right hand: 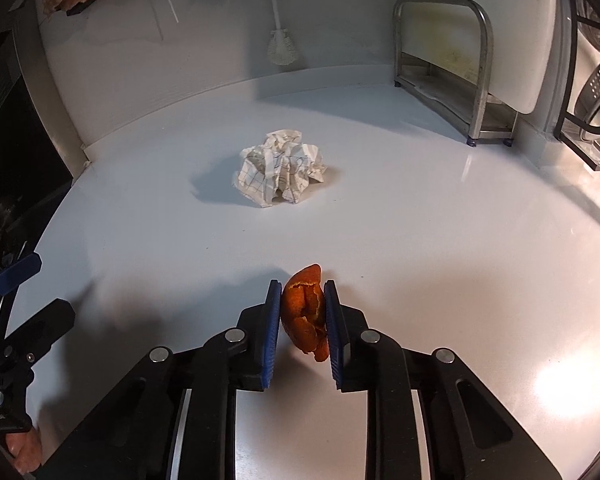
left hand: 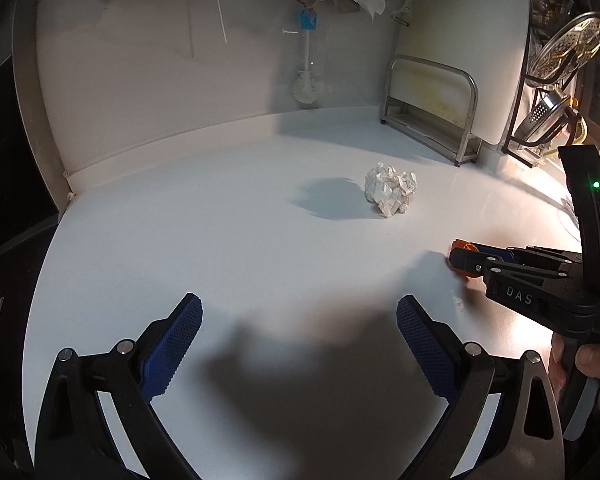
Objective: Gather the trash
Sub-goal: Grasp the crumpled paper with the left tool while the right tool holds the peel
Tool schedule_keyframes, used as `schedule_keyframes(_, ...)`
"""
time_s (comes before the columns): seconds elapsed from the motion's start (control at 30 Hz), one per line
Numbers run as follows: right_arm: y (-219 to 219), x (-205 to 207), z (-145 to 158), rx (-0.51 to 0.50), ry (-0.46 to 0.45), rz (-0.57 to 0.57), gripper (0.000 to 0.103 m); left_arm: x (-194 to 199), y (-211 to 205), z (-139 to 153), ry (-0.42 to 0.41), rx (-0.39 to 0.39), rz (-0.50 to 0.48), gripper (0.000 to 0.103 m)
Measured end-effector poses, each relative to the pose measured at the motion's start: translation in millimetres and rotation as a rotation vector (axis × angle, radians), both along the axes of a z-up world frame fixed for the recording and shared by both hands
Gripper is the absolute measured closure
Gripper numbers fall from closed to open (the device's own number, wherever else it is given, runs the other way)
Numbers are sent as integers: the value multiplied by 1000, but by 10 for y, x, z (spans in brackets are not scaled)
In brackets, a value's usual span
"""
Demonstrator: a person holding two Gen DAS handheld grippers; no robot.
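Now the right hand-held gripper (right hand: pixel 301 320) pinches the orange peel (right hand: pixel 304 312) between its blue pads, low over the white worktop (right hand: pixel 419 240). Beyond the peel lies a crumpled paper ball (right hand: pixel 280 170). Nearby, the left hand-held gripper (left hand: pixel 300 344) is spread wide, holding nothing.

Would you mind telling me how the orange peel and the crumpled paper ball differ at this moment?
The orange peel is clamped between the pads of the right hand-held gripper; the crumpled paper ball lies free on the white counter, touched by nothing. The peel is deep orange and curled; the paper is white with a thin grid, wadded into a lump. The peel looks smaller than the paper. Both are trash on the same counter.
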State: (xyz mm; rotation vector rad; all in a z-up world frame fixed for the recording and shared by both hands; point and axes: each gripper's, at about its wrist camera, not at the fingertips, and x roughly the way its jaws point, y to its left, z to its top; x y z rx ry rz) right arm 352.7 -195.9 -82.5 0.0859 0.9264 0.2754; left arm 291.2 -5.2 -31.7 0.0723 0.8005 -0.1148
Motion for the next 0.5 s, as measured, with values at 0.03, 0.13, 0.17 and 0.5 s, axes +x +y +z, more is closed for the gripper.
schedule_keyframes(0.03,-37,-3,14,9,-3,-6,82,31,-44,3,9,-9,-10,7)
schedule_keyframes(0.13,-166,-17,82,48,-27,-31,82,147,-184,14,20,-36,-29,7)
schedule_keyframes(0.17,-220,-11,96,60,-31,-43,82,197,-235,14,22,-33,-28,7)
schedule_keyframes(0.5,-822,72,164,118,-44,-197,82,755,-690,-42,25,-3,4,7)
